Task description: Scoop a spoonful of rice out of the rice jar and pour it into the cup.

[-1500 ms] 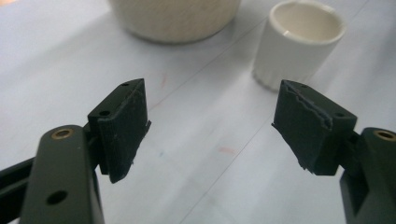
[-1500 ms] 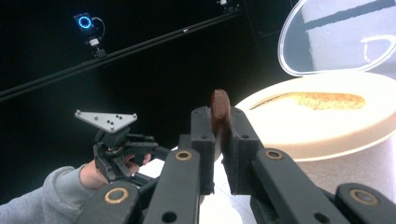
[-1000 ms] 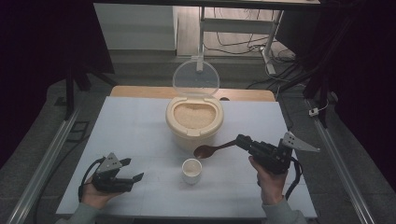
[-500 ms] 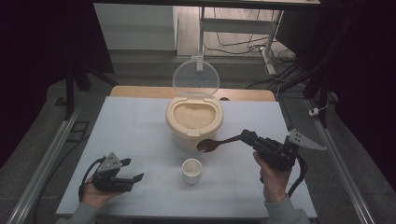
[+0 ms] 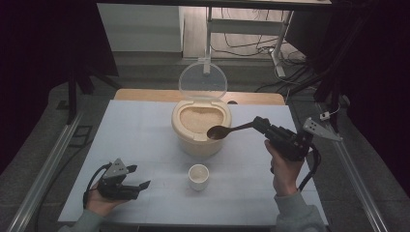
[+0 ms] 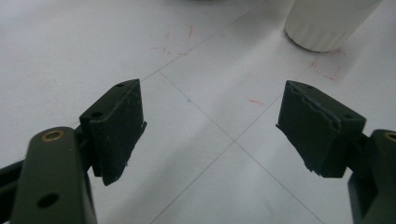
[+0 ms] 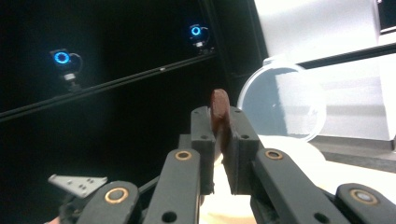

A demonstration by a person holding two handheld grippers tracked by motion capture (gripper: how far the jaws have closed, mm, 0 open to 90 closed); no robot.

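A cream rice container [image 5: 200,130] stands mid-table with its clear round lid [image 5: 203,80] tipped up behind it and pale grain inside. My right gripper [image 5: 257,124] is shut on the handle of a brown wooden spoon [image 5: 227,130], whose bowl hovers over the container's right rim. In the right gripper view the spoon [image 7: 219,110] stands edge-on between the jaws, with the lid [image 7: 283,102] behind. A small white cup [image 5: 198,176] sits in front of the container. My left gripper [image 5: 140,186] rests open on the table at front left; its view shows the cup [image 6: 327,23] ahead.
The white table top [image 5: 145,130] has faint red marks and thin lines [image 6: 187,39]. A wooden board edge [image 5: 145,94] lies along the table's back. Metal rails [image 5: 48,164] run down both sides. Cables and a desk frame [image 5: 251,29] lie beyond.
My right gripper has lifted the spoon and carried it back and left, from beside the cup's right to above the container's right rim. The left gripper has stayed put.
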